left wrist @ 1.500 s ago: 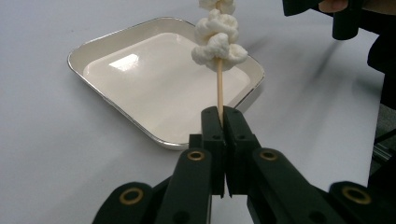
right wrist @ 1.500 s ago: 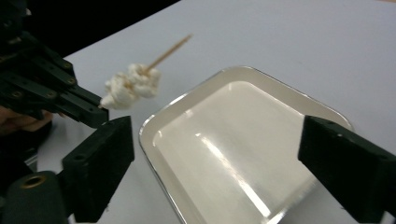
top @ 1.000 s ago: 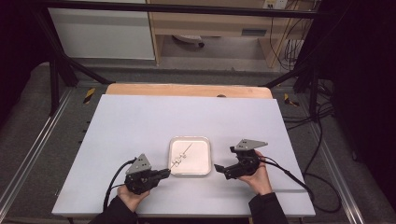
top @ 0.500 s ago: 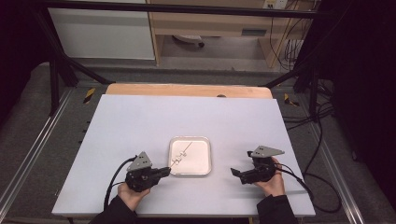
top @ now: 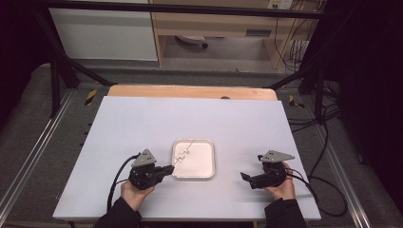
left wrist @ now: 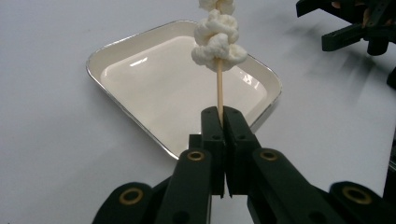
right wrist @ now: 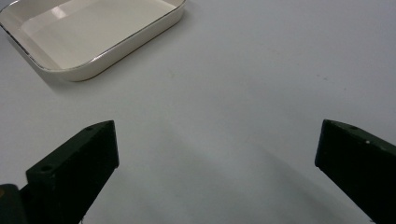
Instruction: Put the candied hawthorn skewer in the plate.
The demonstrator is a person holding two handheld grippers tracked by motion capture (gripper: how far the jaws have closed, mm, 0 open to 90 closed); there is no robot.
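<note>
Clamping the skewer [left wrist: 219,91], the left tool [left wrist: 223,116] aims it lengthwise across the tray [left wrist: 140,60]; right tool [right wrist: 217,154] gapes.

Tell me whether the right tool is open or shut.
Open: the right tool has its black jaws wide apart with only bare white table between them.

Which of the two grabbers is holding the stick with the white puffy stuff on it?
The left gripper. Its fingers are pinched shut on the skewer over the tray. The right gripper is open, holding nothing, off beside the tray.

thin wooden skewer [left wrist: 219,91] with white lumps, over tray [left wrist: 140,51]
</note>
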